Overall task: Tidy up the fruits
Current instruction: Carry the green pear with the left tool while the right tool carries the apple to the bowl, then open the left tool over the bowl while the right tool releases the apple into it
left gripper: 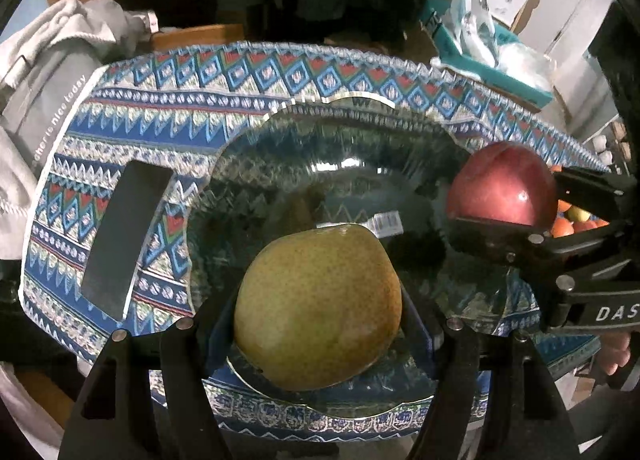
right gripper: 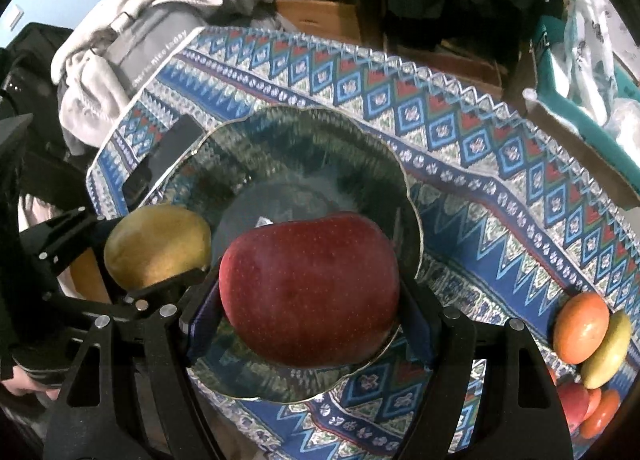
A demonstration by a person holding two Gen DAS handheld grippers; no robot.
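Left tongs: my left tongs (left gripper: 318,324) are clamped on a yellow-green speckled pear (left gripper: 318,306), one black finger pressed to each side of it; in the right wrist view they show at the left edge (right gripper: 156,260).
Right tongs: my right tongs (right gripper: 310,324) grip a large dark red apple (right gripper: 310,292) the same way, a pad against each flank; the left wrist view shows them at the right (left gripper: 504,196), with the apple (left gripper: 502,184) between the fingers.
Pear, place: held over the near part of the clear scalloped glass bowl (left gripper: 248,132); I cannot tell whether it touches the glass.
Apple, place: held over the near side of the same bowl (right gripper: 320,118), to the right of the pear (right gripper: 158,246); contact with the glass is not clear either.
Bowl: it sits on the counter, which is covered by a blue, white and red zigzag-patterned cloth (left gripper: 168,108); the pattern shows through the glass, and a small white barcode sticker (left gripper: 386,222) shows in the bowl's base.
Other fruit: a heap of orange, yellow and red fruits (right gripper: 588,344) lies on the cloth (right gripper: 520,188) at the right, well apart from the bowl.
Flat item: a dark rectangular slab (left gripper: 124,236) lies on the cloth just left of the bowl.
Beyond the counter: a grey hooded garment with white lettering (left gripper: 52,72) is piled at the left edge; a teal box with crumpled wrapping (left gripper: 480,52) stands at the far right.
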